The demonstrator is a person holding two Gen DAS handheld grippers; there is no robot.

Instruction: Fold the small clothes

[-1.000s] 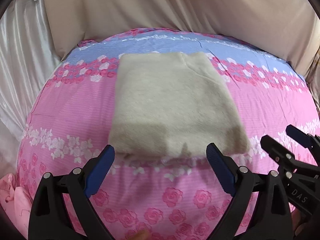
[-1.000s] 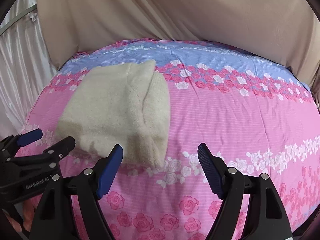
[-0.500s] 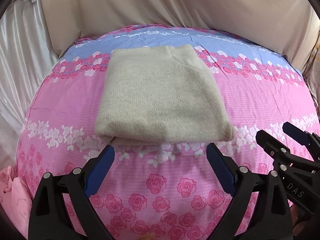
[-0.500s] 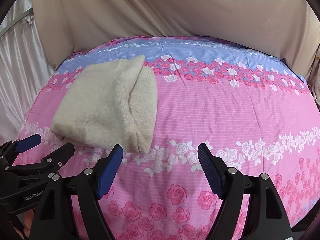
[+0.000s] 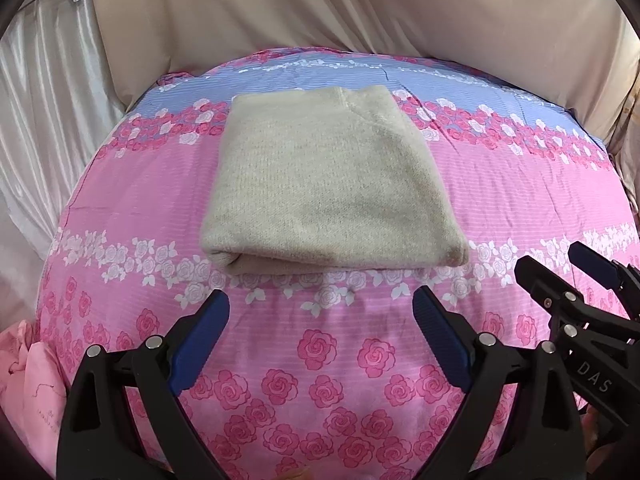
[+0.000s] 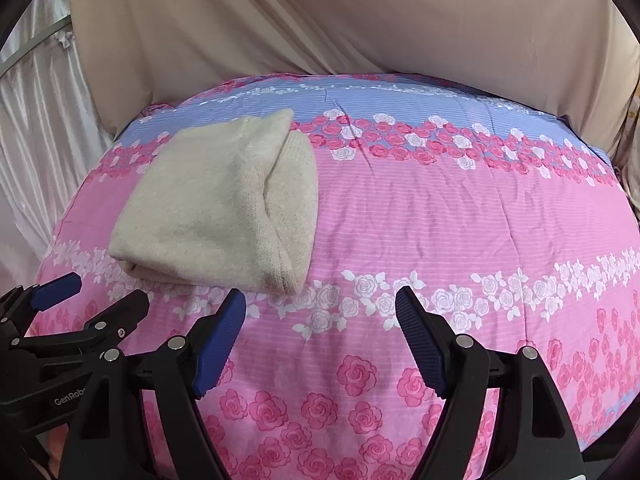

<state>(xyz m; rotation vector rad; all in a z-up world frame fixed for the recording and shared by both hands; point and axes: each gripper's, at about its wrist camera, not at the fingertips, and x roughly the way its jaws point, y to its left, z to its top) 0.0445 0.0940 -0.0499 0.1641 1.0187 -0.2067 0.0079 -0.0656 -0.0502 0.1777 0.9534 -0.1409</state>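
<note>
A cream knitted sweater (image 5: 328, 184) lies folded into a thick rectangle on a bed covered by a pink quilt (image 5: 520, 200) printed with roses, with a blue band along its far edge. In the left wrist view the sweater sits in the middle of the quilt, its near folded edge just beyond the white rose stripe and its far edge reaching the blue band. In the right wrist view the same sweater (image 6: 224, 204) lies toward the left of the quilt (image 6: 460, 216), and a ribbed layer shows along its right side.

The left gripper (image 5: 320, 320) hangs above the quilt near the sweater's near edge, not touching it; its two blue-padded fingers (image 5: 200, 340) stand wide apart with nothing between them. The right gripper (image 6: 320, 316) is likewise spread wide and empty, its fingers (image 6: 420, 340) over bare quilt to the right of the sweater's near corner. Each gripper shows at the edge of the other's view: the right gripper (image 5: 568, 280) at the right, the left gripper (image 6: 92, 296) at the left.

A beige cloth (image 5: 360, 12) hangs behind the bed, a shiny white curtain (image 5: 44, 120) hangs at far left, and a pink garment (image 5: 28, 384) lies at the near left edge of the quilt
</note>
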